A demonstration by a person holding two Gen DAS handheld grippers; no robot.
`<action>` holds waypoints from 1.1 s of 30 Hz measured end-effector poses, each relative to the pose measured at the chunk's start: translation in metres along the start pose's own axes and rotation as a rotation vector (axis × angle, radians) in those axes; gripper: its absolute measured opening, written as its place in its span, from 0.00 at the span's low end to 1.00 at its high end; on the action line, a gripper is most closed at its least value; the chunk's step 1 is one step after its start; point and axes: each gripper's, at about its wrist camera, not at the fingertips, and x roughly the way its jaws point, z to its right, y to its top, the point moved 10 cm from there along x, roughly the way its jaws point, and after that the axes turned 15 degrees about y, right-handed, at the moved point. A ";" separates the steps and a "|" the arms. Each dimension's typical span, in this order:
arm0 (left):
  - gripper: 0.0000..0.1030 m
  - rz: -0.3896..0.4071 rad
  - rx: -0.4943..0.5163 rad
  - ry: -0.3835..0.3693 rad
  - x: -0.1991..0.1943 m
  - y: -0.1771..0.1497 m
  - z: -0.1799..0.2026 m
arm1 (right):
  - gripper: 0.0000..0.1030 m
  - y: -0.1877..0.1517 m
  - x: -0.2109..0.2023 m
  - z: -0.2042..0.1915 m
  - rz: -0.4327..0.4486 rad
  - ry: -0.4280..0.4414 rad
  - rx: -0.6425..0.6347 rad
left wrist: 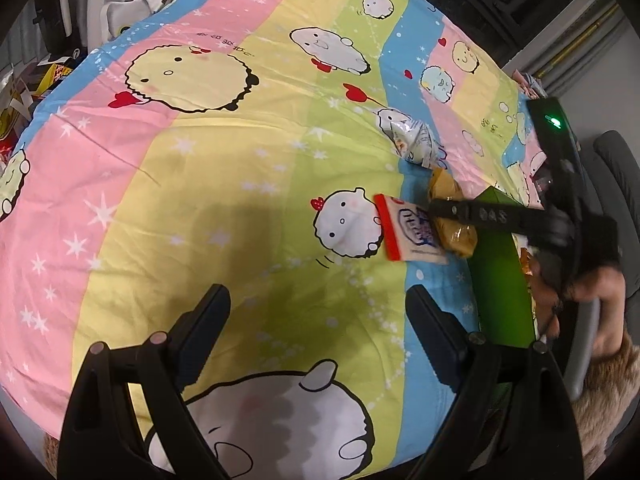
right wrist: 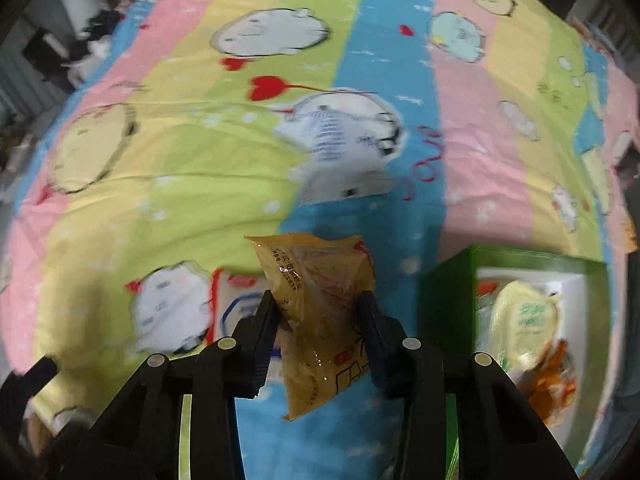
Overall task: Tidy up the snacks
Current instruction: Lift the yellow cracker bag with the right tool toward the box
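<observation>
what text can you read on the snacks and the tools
Nothing reads clearly.
Yellow packet held in the right tool: black print, too small.
Red-edged packet: blue lettering, blurred.
White packet: blue print, blurred.
Right tool's finger: embossed marks, unreadable.

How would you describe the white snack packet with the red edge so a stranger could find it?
On the striped cartoon bedsheet, look left of the green box. The white packet with a red edge lies flat beside the tan packet pinched in the right gripper.
</observation>
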 end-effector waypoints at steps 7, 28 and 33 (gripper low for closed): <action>0.87 0.008 -0.021 0.014 -0.004 0.001 -0.010 | 0.41 -0.028 -0.008 -0.040 0.022 0.120 -0.039; 0.86 -0.026 0.010 -0.007 0.000 -0.017 0.007 | 0.62 -0.065 -0.029 -0.040 0.146 0.411 0.213; 0.80 -0.087 0.046 -0.056 0.021 -0.028 0.039 | 0.62 -0.065 -0.011 -0.047 0.114 0.497 0.229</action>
